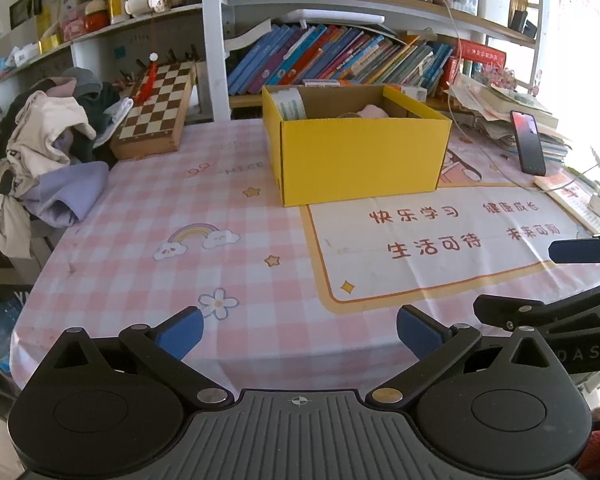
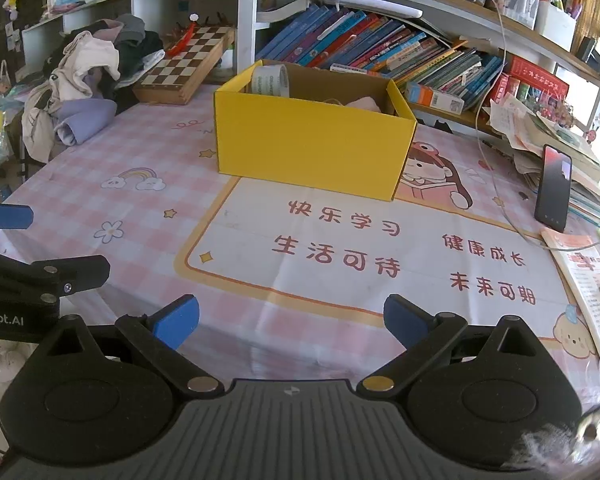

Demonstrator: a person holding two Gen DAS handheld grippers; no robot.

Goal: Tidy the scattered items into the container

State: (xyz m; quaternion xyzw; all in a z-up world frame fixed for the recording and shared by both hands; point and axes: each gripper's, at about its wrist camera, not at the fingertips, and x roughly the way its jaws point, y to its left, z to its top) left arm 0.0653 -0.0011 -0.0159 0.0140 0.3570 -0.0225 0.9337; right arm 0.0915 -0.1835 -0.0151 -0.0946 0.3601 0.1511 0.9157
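A yellow cardboard box (image 1: 359,156) stands open on the pink checked tablecloth, far ahead of both grippers; it also shows in the right wrist view (image 2: 307,144). Inside it lie a roll of tape (image 1: 288,104) at the back left and a pink soft item (image 1: 371,112); both also show in the right wrist view, the roll (image 2: 270,80) and the pink item (image 2: 361,104). My left gripper (image 1: 299,332) is open and empty above the table's near edge. My right gripper (image 2: 291,320) is open and empty beside it.
A pile of clothes (image 1: 48,148) lies at the left edge. A chessboard box (image 1: 156,112) leans behind it. A phone (image 1: 527,142) stands against stacked papers at the right, with a cable and a booklet (image 2: 587,280) nearby. Bookshelves stand behind the table.
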